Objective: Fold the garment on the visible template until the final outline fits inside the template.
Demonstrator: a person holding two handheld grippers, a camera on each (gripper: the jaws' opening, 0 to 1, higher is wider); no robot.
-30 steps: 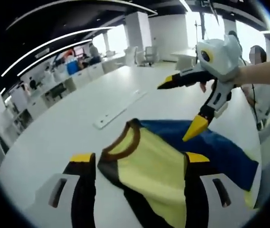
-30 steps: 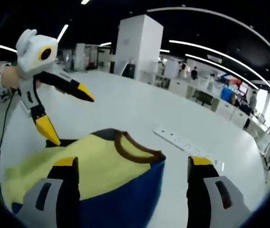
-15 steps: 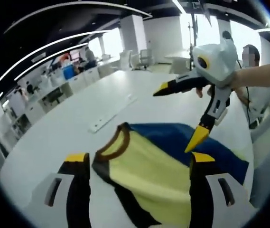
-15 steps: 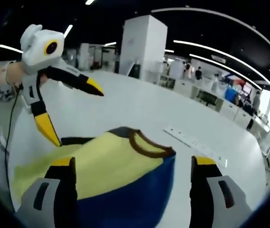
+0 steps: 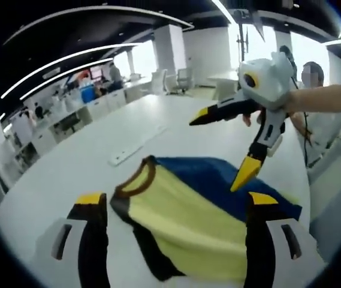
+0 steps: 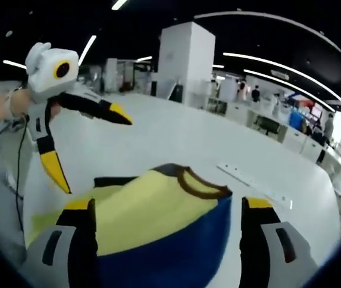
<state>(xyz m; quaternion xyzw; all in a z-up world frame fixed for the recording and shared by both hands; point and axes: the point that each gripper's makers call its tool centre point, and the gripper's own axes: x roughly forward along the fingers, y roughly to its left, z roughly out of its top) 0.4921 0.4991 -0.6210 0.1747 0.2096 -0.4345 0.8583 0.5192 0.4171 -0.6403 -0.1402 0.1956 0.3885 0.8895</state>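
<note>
Soft matt yellow-and-blue cloth garment with brown collar [image 5: 188, 210] lies on the smooth, slightly glossy white table [image 5: 86, 162]

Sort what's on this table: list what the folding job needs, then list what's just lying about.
For the job:
- yellow and blue garment with brown collar, lying on the white table
- left gripper, jaws open, above the garment
- right gripper, jaws open, above the garment

Just lying about:
- white power strip set in the table beyond the garment
- desks and chairs in the background

Open office — white pillar [image 6: 184, 57], ceiling light strips [image 5: 68, 57], desk rows [image 5: 83, 105] — bright windows [image 5: 305, 45].
</note>
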